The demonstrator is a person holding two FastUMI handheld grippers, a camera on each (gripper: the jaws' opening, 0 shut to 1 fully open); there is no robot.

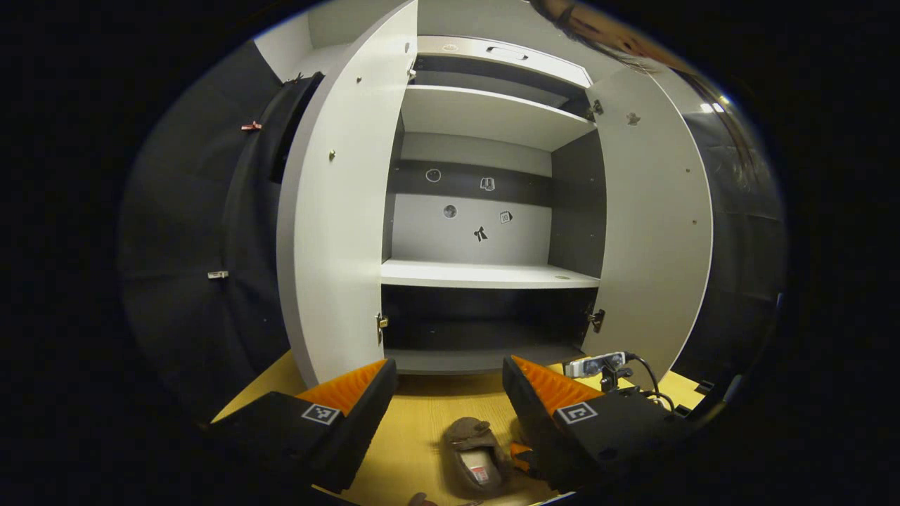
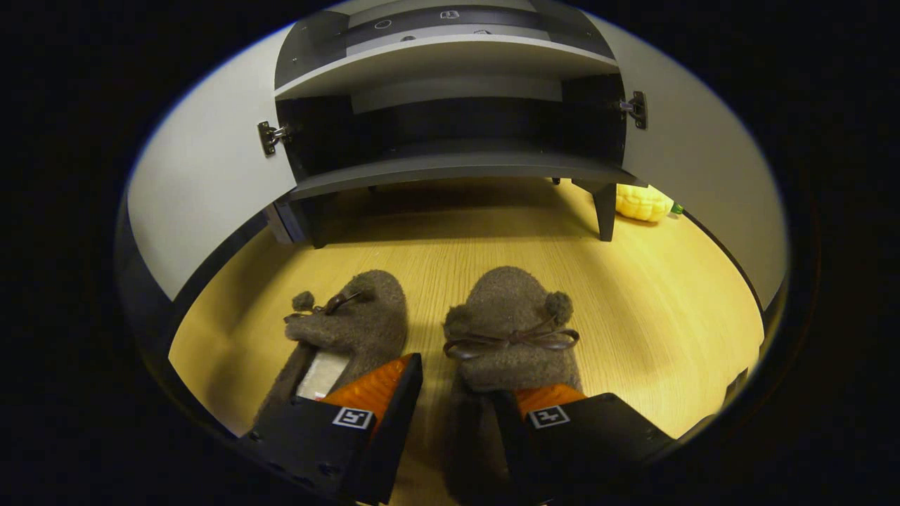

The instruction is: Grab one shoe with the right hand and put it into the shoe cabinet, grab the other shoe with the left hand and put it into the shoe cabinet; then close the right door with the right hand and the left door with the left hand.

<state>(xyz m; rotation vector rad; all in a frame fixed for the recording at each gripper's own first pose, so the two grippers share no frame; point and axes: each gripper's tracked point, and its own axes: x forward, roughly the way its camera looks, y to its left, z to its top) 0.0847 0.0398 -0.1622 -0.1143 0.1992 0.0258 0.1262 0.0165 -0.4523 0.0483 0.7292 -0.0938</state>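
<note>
Straddling right slipper [image 2: 510, 330], right hand-held gripper [image 2: 457, 393] not yet clenched; risks pinching fluff only, slipping. Left hand-held gripper [image 1: 450, 383] released.

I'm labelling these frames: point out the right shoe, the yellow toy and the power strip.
right shoe [image 2: 511, 309], right gripper view, fuzzy toe.
yellow toy [image 2: 641, 202], right gripper view, its middle.
power strip [image 1: 595, 365], left gripper view, its top face.

A pale wooden floor [image 2: 654, 295] carries everything. Two brown fuzzy shoes lie on it side by side, toes toward the cabinet: the left shoe [image 2: 348, 327] and, just beside it, the right shoe [image 2: 510, 316], each with a bow and pompom. The shoe cabinet [image 2: 457, 165] stands farther back on short dark legs. A yellow object [image 2: 643, 202] rests at far right, by the cabinet's leg.
</note>
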